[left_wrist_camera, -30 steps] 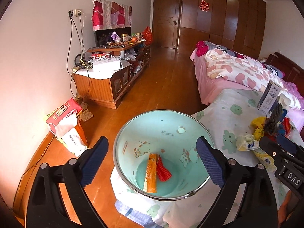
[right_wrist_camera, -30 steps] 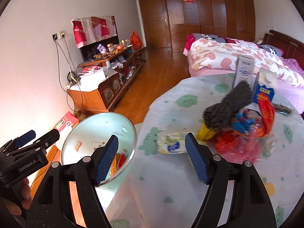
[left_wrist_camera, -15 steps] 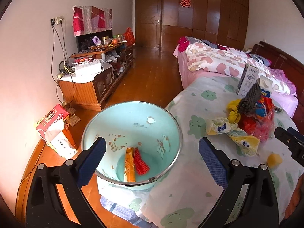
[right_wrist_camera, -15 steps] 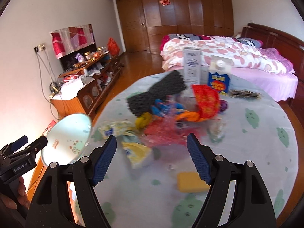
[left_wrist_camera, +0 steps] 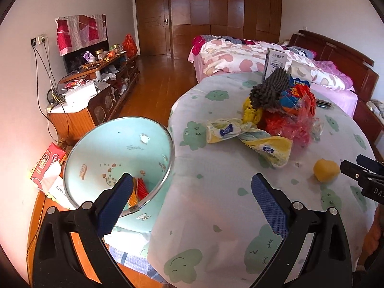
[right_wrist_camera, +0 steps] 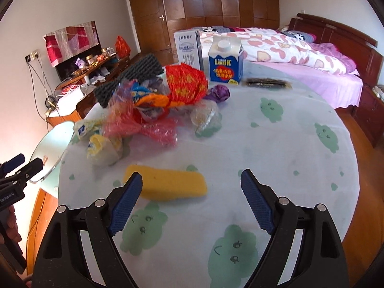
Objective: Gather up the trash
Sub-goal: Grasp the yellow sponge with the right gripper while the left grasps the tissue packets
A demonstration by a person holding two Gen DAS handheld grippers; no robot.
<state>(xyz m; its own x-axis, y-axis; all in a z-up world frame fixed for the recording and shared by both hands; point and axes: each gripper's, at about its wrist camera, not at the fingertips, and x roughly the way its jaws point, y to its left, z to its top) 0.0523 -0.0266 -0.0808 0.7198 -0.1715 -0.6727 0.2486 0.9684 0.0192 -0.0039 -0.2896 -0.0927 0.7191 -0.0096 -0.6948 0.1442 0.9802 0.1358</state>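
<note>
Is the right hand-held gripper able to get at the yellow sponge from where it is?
Probably yes. The right hand-held gripper is open, and the yellow sponge lies flat on the tablecloth just ahead of its left finger, with nothing between them; it sits slightly left of centre.

In the left wrist view, the trash bin (left_wrist_camera: 120, 153) shows only part of its contents: orange and red wrappers (left_wrist_camera: 138, 190), half covered by the left gripper's fingers (left_wrist_camera: 115, 202). The right gripper (left_wrist_camera: 364, 180) is cut off by the right edge, so its jaws cannot be judged there. In the right wrist view, the near corner of the yellow sponge (right_wrist_camera: 165, 185) sits behind one blue pad. The red plastic bag (right_wrist_camera: 144, 124) is blurred. Print on the white carton (right_wrist_camera: 187, 48) is too small to read.
</note>
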